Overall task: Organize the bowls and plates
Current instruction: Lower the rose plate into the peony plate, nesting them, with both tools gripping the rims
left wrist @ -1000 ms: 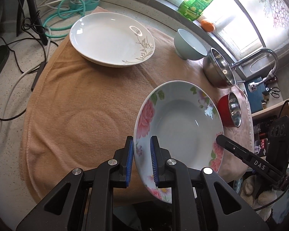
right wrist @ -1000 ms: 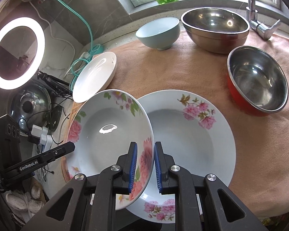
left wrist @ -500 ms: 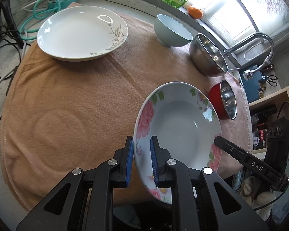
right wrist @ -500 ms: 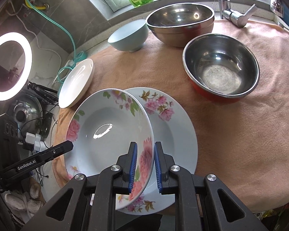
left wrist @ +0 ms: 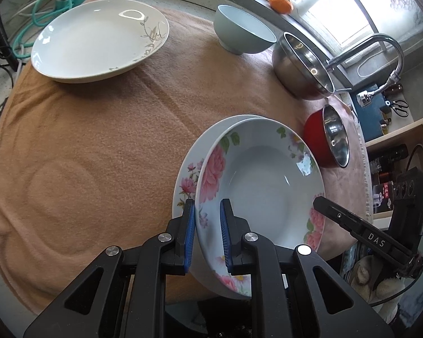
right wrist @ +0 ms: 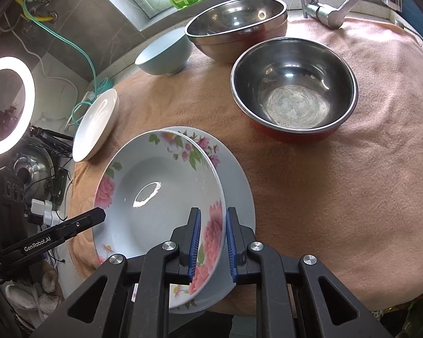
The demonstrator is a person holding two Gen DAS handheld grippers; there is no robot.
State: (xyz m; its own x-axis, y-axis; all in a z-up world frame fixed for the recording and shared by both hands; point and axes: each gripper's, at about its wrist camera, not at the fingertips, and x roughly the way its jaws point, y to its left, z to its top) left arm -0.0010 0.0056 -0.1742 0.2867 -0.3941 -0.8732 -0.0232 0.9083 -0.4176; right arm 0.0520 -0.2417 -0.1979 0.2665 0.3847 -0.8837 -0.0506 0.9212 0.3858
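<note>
Lowering the rose plate onto its floral twin, we keep both the left gripper and right gripper clamped on its rim; release comes next.

Both views are bright and sharp, lit mainly by daylight from the window at the top, which is blown out to white. A lit ring light glows at the left of the right wrist view, and its oval reflection sits as glare in the floral plate. White glints also mark the steel bowl and the white plate, which casts a soft shadow on the towel. Fisheye distortion bends the edges, and the corners are black.
</note>
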